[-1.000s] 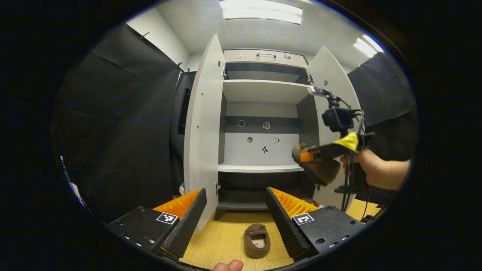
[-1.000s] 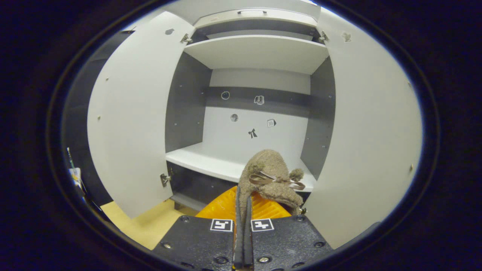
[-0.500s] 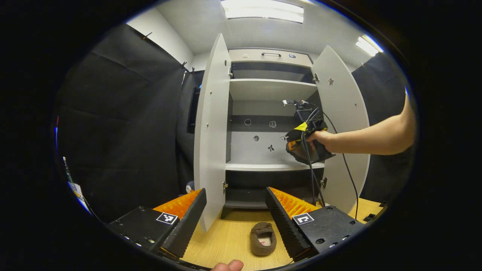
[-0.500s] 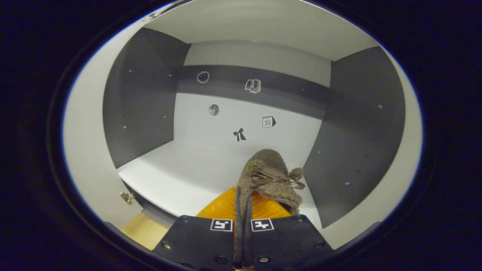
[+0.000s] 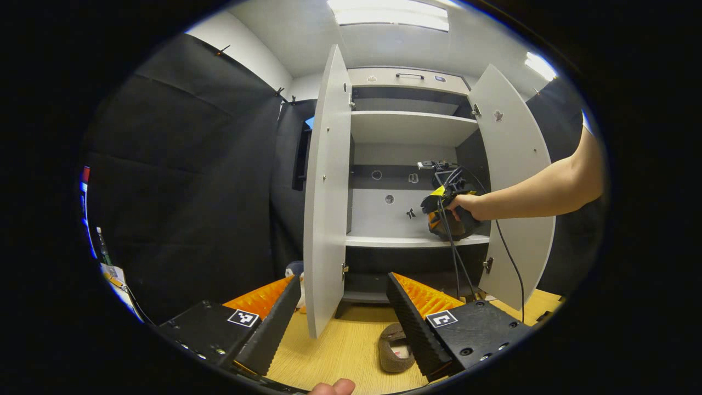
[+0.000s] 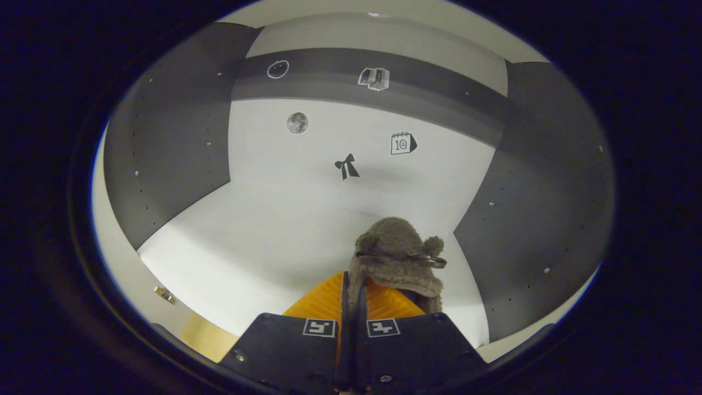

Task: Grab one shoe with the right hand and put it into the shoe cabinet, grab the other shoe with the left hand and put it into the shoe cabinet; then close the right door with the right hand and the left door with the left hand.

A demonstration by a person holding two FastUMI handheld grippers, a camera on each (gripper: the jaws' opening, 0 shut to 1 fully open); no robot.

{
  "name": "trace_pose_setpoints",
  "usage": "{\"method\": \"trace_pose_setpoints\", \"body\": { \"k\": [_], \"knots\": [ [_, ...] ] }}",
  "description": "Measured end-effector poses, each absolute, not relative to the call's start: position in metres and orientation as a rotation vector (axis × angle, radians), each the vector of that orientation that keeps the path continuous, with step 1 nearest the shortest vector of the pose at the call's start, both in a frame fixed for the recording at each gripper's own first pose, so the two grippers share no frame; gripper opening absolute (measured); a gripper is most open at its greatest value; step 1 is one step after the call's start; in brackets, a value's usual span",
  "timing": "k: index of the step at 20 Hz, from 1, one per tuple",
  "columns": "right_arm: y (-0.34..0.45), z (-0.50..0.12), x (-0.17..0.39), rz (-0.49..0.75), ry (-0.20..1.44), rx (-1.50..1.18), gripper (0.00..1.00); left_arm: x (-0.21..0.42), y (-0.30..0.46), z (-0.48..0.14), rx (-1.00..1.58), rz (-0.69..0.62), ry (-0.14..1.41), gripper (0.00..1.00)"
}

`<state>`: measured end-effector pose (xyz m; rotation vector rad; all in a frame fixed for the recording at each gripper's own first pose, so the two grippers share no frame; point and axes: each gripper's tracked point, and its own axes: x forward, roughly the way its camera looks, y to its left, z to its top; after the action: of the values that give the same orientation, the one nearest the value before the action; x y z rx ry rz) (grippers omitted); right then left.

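- Hiding part of the second shoe (image 5: 396, 355) on the wooden floor (image 5: 340, 351) is the left gripper's (image 5: 344, 315) own right finger; only the shoe's open heel end and part of its side show.
- Seen from the left gripper view, the right gripper (image 5: 445, 211) is mostly covered by the hand (image 5: 466, 204) holding it, so its fingers cannot be made out there.
- Cables (image 5: 455, 258) hang from that gripper down past the shelf edge.
- In the right gripper view, the right gripper (image 6: 351, 307) has its fingers pressed nearly together on the heel edge of the fuzzy brown shoe (image 6: 397, 258), whose bow faces up; the grip point itself is hard to see.
- That shoe is inside the cabinet (image 5: 411, 137), low over the right side of the white shelf (image 6: 263, 241); whether it touches the shelf cannot be told.
- The bare forearm (image 5: 537, 189) reaches in level from the right, between the two open doors.
- The left gripper stands wide open, holding nothing, aimed at the left door (image 5: 326, 186).
- A fingertip (image 5: 332, 387) shows at the bottom edge.
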<state>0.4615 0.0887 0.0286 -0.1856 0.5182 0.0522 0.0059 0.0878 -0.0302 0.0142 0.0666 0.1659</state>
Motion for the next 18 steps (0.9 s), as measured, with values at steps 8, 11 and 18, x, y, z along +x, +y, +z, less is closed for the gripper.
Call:
{"method": "trace_pose_setpoints", "body": {
  "k": [8, 11, 18],
  "knots": [
    [0.084, 0.078, 0.418, 0.074, 0.419, -0.183, 0.44, 0.007, 0.075, -0.03, 0.017, 0.131, 0.06, 0.95],
    [0.079, 0.113, 0.392, 0.088, 0.325, -0.197, 0.46, 0.009, 0.067, -0.027, 0.008, 0.108, 0.045, 0.95],
    [0.08, 0.153, 0.302, 0.152, 0.161, -0.108, 0.48, 0.007, 0.048, -0.028, -0.008, 0.055, 0.035, 0.95]
  ]
}}
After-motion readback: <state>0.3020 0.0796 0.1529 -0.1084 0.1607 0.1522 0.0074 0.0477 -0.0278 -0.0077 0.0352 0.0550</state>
